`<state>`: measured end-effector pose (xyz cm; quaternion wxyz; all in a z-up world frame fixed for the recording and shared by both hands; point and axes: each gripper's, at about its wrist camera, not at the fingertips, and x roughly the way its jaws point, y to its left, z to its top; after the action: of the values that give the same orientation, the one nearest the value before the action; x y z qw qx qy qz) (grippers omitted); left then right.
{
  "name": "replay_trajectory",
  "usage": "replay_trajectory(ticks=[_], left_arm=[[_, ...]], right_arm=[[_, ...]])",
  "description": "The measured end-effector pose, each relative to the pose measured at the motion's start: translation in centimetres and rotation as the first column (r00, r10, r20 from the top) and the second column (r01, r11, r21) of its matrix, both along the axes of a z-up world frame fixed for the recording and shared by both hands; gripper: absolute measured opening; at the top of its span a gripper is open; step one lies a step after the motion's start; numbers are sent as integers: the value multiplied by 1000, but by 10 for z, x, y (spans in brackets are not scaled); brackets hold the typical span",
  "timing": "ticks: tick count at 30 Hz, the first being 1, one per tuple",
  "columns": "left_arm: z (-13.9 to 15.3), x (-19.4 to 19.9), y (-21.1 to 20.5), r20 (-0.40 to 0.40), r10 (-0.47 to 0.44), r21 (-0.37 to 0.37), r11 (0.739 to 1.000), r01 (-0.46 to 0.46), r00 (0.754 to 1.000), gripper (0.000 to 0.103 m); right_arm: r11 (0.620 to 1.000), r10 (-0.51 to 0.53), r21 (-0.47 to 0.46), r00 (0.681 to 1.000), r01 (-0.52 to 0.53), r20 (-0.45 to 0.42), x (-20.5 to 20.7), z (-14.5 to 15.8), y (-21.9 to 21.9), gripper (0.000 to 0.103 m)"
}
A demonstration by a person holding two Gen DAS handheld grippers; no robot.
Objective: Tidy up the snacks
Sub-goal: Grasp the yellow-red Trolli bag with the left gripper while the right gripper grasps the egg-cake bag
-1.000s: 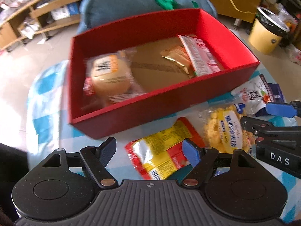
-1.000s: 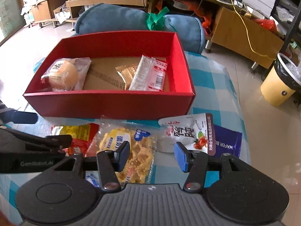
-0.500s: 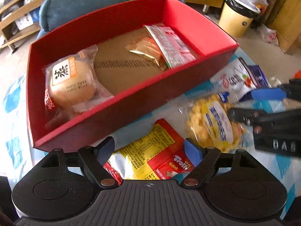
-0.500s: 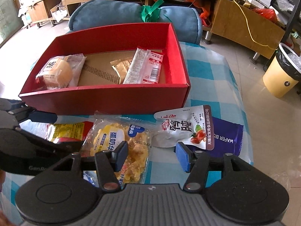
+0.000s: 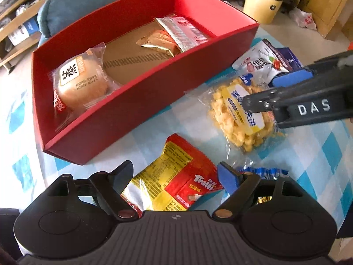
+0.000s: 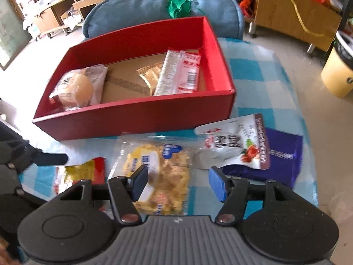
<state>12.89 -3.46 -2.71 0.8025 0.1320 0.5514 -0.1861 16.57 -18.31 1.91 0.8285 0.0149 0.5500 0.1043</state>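
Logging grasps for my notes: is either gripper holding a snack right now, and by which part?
Nothing is held. The left gripper and right gripper are both open above packets on the table.

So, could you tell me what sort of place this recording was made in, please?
Most likely a lived-in home room: a checked tablecloth, a blue cushion behind the red box, low wooden shelving and a yellow bin.
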Motion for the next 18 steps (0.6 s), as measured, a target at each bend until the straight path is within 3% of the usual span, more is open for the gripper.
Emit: replay_trajectory(ticks=[5, 9, 14, 18], left_arm=[[2, -7, -1, 5, -53, 3, 999, 53, 999, 89], [3, -10, -3, 10, -94, 11, 996, 94, 995, 89], [-1, -16, -8, 33, -145, 70, 987, 143, 989, 94], [-4, -11, -10, 31, -152, 77, 986, 149, 988, 94]], right_arm=[[999, -2, 50, 999, 4, -40, 5, -8, 9, 67], [999, 10, 45, 999, -8, -37, 8, -10, 18, 69], [999, 48, 14, 997, -47, -59, 12, -23, 32, 78], [998, 69, 6, 995, -69, -65, 11, -30, 37, 85]])
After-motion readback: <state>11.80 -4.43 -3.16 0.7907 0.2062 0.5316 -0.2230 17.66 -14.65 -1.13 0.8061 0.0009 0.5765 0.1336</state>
